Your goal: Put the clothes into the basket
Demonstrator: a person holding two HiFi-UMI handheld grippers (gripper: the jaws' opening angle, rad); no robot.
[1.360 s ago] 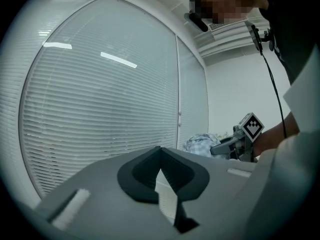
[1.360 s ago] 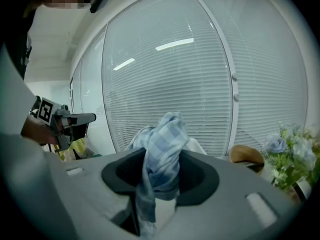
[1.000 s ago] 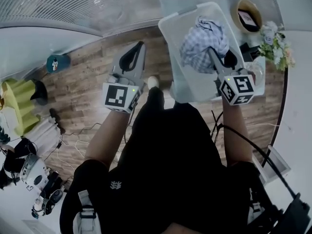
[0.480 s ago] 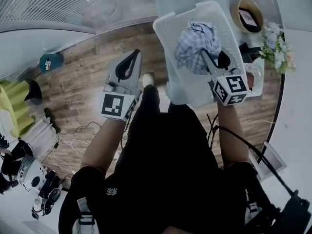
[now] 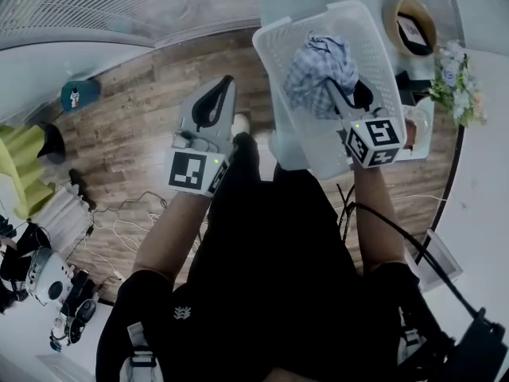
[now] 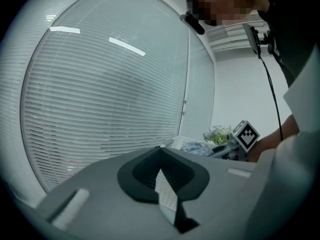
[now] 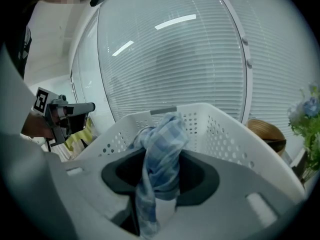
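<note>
With the right hand-held gripper clenched on the blue-and-white checked cloth garment over the white perforated plastic basket, sink it well inside before releasing; the left hand-held gripper is closed, empty.

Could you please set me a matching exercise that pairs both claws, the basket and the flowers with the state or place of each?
Things:
1. left claw
2. right claw
3. basket
4. flowers

Descriptions:
A. white, with holes in its walls
B. shut on the blue checked cloth
C. shut and empty, above the wooden floor
D. to the right of the basket in the head view

Pairs: 1-C, 2-B, 3-A, 4-D
</note>
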